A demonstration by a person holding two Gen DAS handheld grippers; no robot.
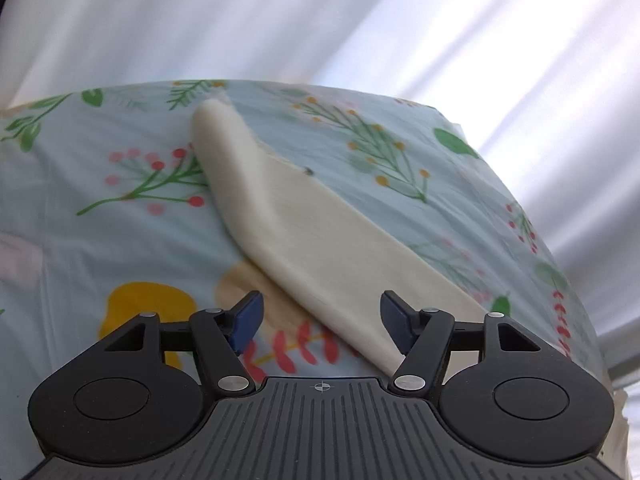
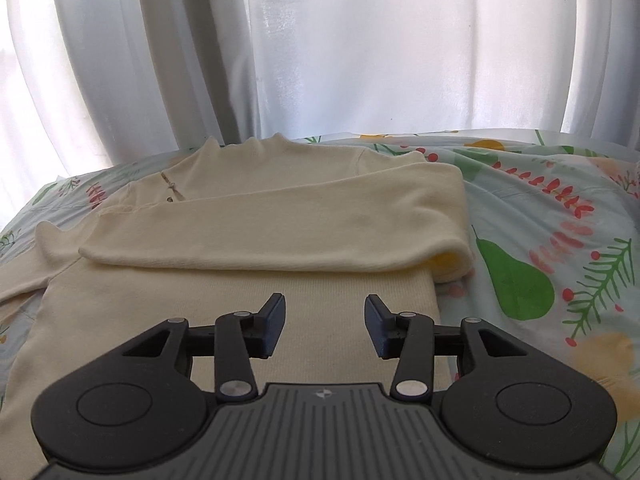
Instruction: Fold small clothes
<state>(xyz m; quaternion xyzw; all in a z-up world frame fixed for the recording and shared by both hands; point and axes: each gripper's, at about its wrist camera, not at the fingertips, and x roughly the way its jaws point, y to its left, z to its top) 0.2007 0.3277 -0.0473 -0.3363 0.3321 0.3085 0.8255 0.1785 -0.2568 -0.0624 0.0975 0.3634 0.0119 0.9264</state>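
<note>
Black linkage tongs (image 1: 322, 320) with blue pads, silver rivets, ribbed grey base.

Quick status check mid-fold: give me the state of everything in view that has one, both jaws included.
Cream sweater: lying flat on the bedsheet, one sleeve folded across its chest.
Other sleeve: stretched out flat on the sheet, not yet folded in.
Left gripper: jaws open, over the sleeve, not gripping it.
Right gripper: jaws open, empty, above the sweater's body.
Floral bedsheet: spread out, slightly wrinkled.
Curtain: drawn.
</note>
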